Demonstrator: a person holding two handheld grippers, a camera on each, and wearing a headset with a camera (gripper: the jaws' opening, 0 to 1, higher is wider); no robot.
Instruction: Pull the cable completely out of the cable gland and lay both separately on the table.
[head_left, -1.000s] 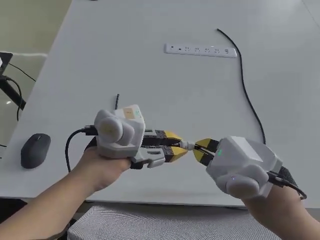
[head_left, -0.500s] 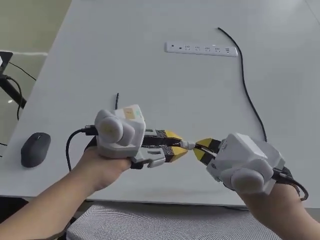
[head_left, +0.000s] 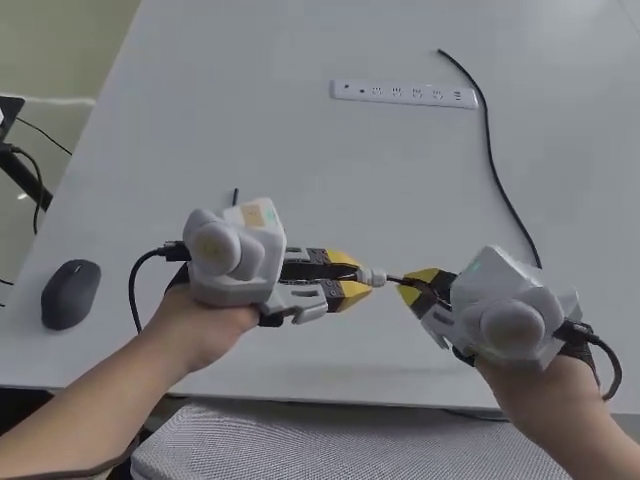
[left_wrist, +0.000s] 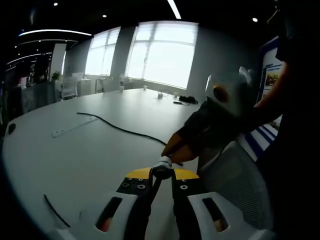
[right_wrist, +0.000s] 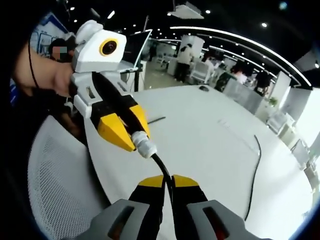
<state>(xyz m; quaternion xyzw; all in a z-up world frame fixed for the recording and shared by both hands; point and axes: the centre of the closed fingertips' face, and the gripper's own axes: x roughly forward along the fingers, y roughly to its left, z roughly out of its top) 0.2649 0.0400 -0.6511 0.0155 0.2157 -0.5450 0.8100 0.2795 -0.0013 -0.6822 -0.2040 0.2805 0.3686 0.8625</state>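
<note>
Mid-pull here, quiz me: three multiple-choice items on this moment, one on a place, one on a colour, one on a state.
1. Where is the cable gland?
A. in the left gripper's jaws
B. in a tray
C. on a shelf

2. What colour is the cable?
A. black
B. white
C. red

3. The right gripper is:
A. wide open
B. shut on the cable
C. shut on a screwdriver

Answers: 1 A, the gland sits at its yellow tips. 2 A, a black strand runs from the gland to the right gripper. 3 B, its jaws pinch the cable.
</note>
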